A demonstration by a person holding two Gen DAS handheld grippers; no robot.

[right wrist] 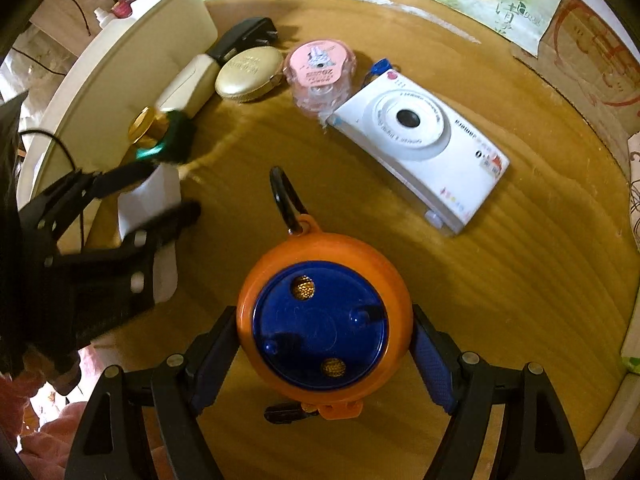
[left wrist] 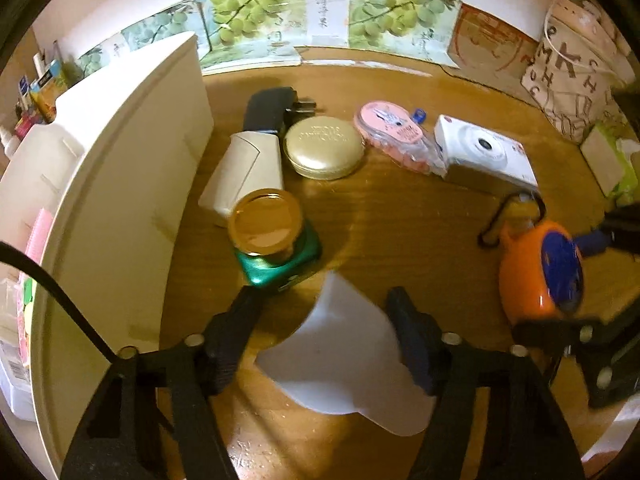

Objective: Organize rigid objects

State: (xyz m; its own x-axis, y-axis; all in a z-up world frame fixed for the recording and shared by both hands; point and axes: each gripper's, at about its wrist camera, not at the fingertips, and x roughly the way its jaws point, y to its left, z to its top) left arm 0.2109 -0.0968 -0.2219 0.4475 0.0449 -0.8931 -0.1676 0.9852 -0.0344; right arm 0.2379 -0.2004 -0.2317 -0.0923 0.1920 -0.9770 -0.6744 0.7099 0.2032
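A white plastic piece point(left wrist: 348, 356) sits between the fingers of my left gripper point(left wrist: 324, 300). The right pad lies against it and its left corner meets the left pad. The right wrist view shows the same grip from the side, with the left gripper point(right wrist: 172, 189) just above the table. My right gripper point(right wrist: 323, 314) is shut on an orange round gadget with a blue face point(right wrist: 320, 324); a black carabiner point(right wrist: 285, 200) hangs from it. The gadget point(left wrist: 536, 268) is also at the right of the left wrist view.
Along the back lie a white instant camera point(right wrist: 420, 140), a pink tape dispenser point(right wrist: 320, 68), a gold tin point(right wrist: 248, 72), a cream box point(left wrist: 244, 164), a black plug point(left wrist: 268, 108) and a gold-capped green bottle point(left wrist: 268, 232). A white organiser point(left wrist: 120, 140) walls the left. A printed tote bag point(left wrist: 572, 68) stands at the far right.
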